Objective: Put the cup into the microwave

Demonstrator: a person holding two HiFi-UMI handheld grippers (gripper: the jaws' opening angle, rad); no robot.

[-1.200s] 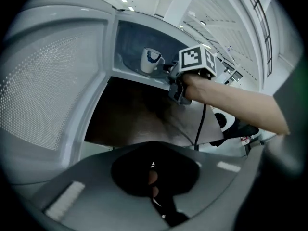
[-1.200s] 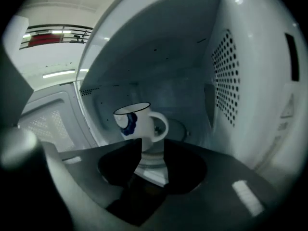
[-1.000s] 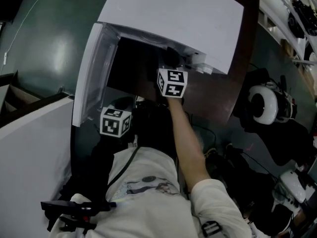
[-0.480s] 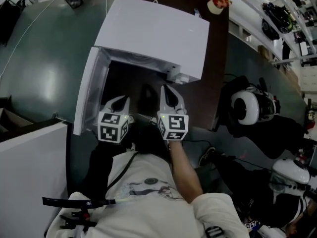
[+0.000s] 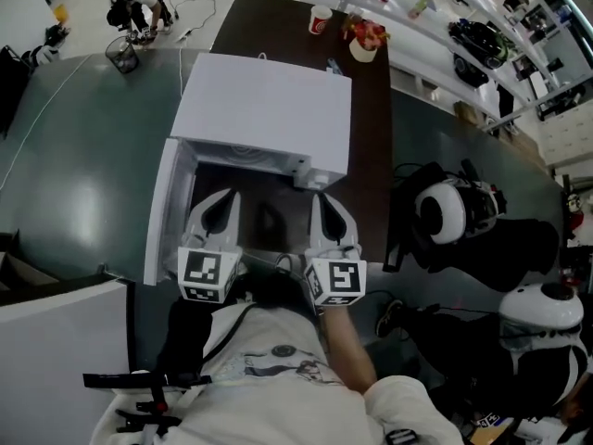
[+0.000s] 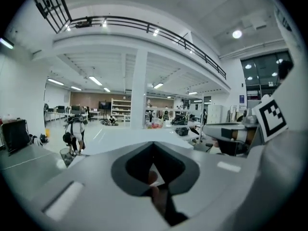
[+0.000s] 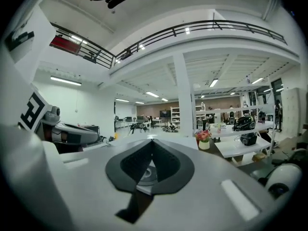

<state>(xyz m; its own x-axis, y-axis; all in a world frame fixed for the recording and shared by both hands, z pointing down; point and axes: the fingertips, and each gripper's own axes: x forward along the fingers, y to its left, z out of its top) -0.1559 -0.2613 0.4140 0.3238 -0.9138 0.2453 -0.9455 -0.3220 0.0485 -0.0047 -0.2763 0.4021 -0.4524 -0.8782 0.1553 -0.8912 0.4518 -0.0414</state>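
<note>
The white microwave (image 5: 264, 109) stands on a dark table (image 5: 371, 184), and its door (image 5: 165, 216) hangs open to the left. A dark shape (image 5: 269, 216) sits in the shadowed cavity; I cannot tell whether it is the cup. Both grippers hang side by side in front of the opening, outside the cavity. My left gripper (image 5: 226, 196) has its tips together and nothing between them (image 6: 154, 146). My right gripper (image 5: 321, 198) is shut and empty too (image 7: 151, 144). Each gripper view looks level across the microwave's top into the hall.
A red-and-white paper cup (image 5: 321, 19) and a flower pot (image 5: 363, 40) stand at the table's far end. Helmets (image 5: 452, 213) lie on dark seats at the right. A wire basket (image 5: 120, 56) is on the floor far left, and a white panel (image 5: 56, 341) stands near left.
The right gripper, which reached into the cavity a second ago, has come back out. Both grippers have risen and now sit level beside each other before the opening.
</note>
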